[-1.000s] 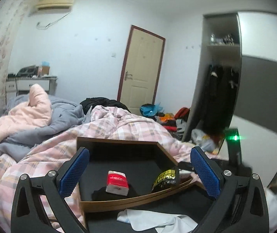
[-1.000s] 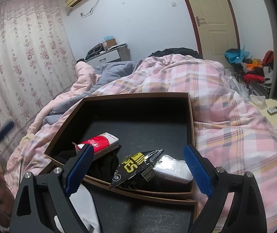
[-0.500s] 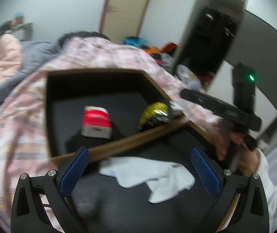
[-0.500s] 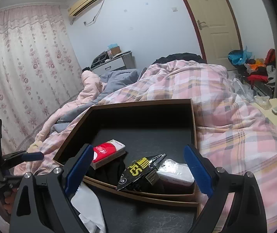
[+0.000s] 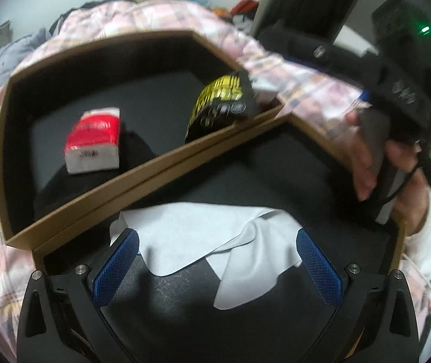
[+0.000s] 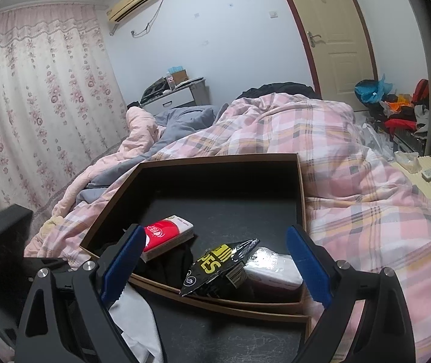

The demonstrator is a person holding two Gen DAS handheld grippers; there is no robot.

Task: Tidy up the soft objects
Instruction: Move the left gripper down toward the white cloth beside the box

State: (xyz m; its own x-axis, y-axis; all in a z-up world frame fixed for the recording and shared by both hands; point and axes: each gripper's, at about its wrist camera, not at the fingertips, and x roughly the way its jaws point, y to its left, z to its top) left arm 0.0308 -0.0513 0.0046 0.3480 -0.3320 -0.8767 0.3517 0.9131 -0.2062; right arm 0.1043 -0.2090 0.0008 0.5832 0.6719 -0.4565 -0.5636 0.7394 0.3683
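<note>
— Red tissue pack (image 5: 94,139) sits at the left of the far cardboard tray (image 5: 1,157), resting partly on a dark garment; what has changed around it?

— The left claw (image 5: 217,267) has tipped down from looking across the bed to looking into the near tray (image 5: 396,242). Its blue pads are spread wide, pinching nothing, and the white cloth (image 5: 203,236) lies crumpled on the dark floor just ahead of and between them.

— And further right?

— The black-and-yellow wipes pack (image 5: 221,103) leans on the far tray's front wall. The right claw (image 6: 215,266) has not shifted; it hangs spread and empty, held in the person's hand (image 5: 396,175).

— So what does that mean for the tidying?

— Likely the cloth is the next soft thing to be picked up; it is not yet gripped.
</note>
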